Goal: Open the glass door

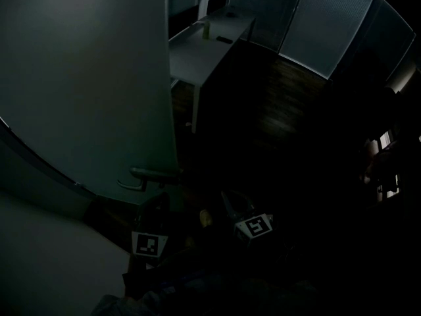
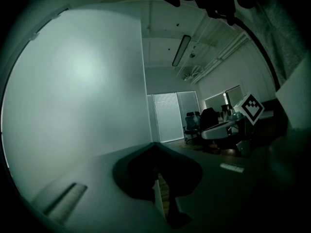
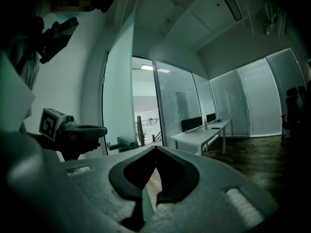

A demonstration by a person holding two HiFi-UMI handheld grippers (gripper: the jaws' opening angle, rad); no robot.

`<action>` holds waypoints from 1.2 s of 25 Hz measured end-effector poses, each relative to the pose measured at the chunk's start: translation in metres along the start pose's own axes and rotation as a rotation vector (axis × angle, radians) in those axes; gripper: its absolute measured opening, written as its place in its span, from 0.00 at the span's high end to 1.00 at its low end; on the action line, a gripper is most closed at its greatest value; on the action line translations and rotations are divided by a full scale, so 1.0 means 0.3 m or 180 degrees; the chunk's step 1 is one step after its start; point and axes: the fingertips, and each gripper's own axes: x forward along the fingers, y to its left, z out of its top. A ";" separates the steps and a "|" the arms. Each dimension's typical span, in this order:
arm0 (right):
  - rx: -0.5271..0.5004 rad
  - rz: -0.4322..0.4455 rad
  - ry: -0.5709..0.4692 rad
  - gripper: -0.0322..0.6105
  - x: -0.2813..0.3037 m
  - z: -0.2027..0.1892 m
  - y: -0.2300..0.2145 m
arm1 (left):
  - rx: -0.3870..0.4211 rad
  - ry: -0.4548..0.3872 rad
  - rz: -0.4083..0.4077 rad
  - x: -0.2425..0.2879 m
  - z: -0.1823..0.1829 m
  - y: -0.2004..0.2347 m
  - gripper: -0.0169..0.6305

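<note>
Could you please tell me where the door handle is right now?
In the right gripper view, the door handle juts from the edge of the glass door, left of centre, just right of the left gripper.

The tall frosted pale-green glass door (image 1: 92, 78) stands upright and partly open, its panel cloudy and plain. A dark metal lever handle (image 1: 148, 175) juts out level near its free edge.

The glass door (image 1: 85, 78) walls off everything to its left, and its lever handle (image 1: 148, 175) juts out near its edge. Right of the door, wooden floor (image 1: 289, 104) lies open. A white desk (image 1: 197, 54) stands beyond the door.
</note>
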 end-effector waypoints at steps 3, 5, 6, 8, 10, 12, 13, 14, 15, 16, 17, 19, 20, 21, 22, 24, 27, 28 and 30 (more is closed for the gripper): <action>-0.0022 0.0004 0.0001 0.96 0.002 0.003 0.006 | 0.0006 0.0001 -0.0009 0.001 0.001 0.002 0.97; -0.0022 0.0009 -0.0011 0.96 0.000 0.003 0.007 | -0.0005 -0.0019 -0.0010 0.001 0.002 -0.001 0.97; -0.0026 0.0016 -0.0016 0.96 -0.001 0.005 0.008 | -0.0011 -0.0026 -0.0008 0.002 0.004 -0.002 0.97; -0.0074 0.0040 -0.0020 0.96 -0.004 0.010 0.011 | 0.0008 -0.0026 -0.0011 0.004 0.008 -0.006 0.97; -0.0141 0.0065 -0.0012 0.96 -0.007 0.009 0.018 | 0.0039 -0.0024 -0.0021 0.004 0.009 -0.010 0.97; -0.0154 0.0070 -0.0008 0.96 -0.007 0.007 0.021 | 0.0049 -0.0024 -0.0028 0.006 0.008 -0.009 0.97; -0.0145 0.0067 -0.0013 0.96 -0.007 0.008 0.020 | 0.0054 -0.0023 -0.0033 0.007 0.009 -0.010 0.97; -0.0136 0.0065 -0.0018 0.96 -0.009 0.009 0.018 | 0.0055 -0.0023 -0.0035 0.007 0.011 -0.014 0.97; -0.0131 0.0065 -0.0022 0.96 -0.013 0.011 0.017 | 0.0053 -0.0027 -0.0034 0.007 0.016 -0.019 0.97; -0.0128 0.0068 -0.0024 0.96 -0.016 0.012 0.016 | 0.0049 -0.0031 -0.0030 0.007 0.019 -0.023 0.97; -0.0124 0.0070 -0.0024 0.96 -0.017 0.013 0.016 | 0.0046 -0.0028 -0.0028 0.007 0.019 -0.024 0.97; -0.0119 0.0074 -0.0027 0.96 -0.016 0.011 0.017 | 0.0052 -0.0010 -0.0032 0.007 0.014 -0.024 0.97; -0.0119 0.0078 -0.0028 0.96 -0.015 0.009 0.018 | 0.0056 -0.0007 -0.0033 0.006 0.012 -0.023 0.97; -0.0116 0.0081 -0.0030 0.96 -0.014 0.008 0.020 | 0.0060 -0.0009 -0.0034 0.006 0.012 -0.022 0.97; -0.0110 0.0083 -0.0032 0.96 -0.014 0.008 0.021 | 0.0066 -0.0014 -0.0033 0.006 0.012 -0.022 0.97; -0.0103 0.0083 -0.0035 0.96 -0.015 0.007 0.019 | 0.0074 -0.0021 -0.0033 0.008 0.013 -0.024 0.97; -0.0106 0.0091 -0.0038 0.96 -0.015 0.006 0.021 | 0.0118 -0.0011 -0.0049 0.007 0.016 -0.028 0.97; -0.0108 0.0090 -0.0038 0.96 -0.012 0.005 0.023 | 0.0138 -0.0011 -0.0051 0.007 0.016 -0.025 0.97; -0.0110 0.0080 -0.0036 0.96 -0.006 0.001 0.025 | 0.0159 -0.0015 -0.0054 0.008 0.012 -0.018 0.97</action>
